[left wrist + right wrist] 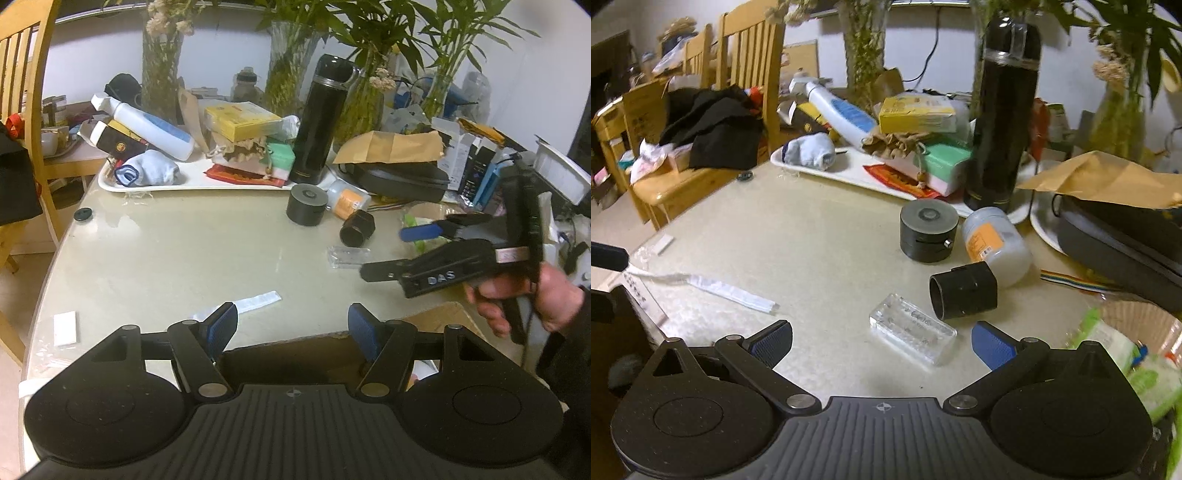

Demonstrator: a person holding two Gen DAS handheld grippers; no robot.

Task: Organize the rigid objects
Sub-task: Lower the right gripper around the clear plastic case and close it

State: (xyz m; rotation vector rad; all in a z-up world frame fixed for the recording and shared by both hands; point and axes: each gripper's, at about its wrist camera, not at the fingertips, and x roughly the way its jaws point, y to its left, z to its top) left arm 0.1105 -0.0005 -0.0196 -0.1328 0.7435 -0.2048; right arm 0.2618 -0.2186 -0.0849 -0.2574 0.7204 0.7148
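Clear case (pixel 913 334) between right claw (pixel 882 345) fingers.

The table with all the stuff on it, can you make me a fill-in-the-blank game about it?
1. The small bottle with the orange label is lying on its ____.
2. The tall black flask stands ____.
3. The right gripper has its jaws ____, near the clear plastic case.
4. The left gripper holds ____.

Missing words: side; upright; open; nothing
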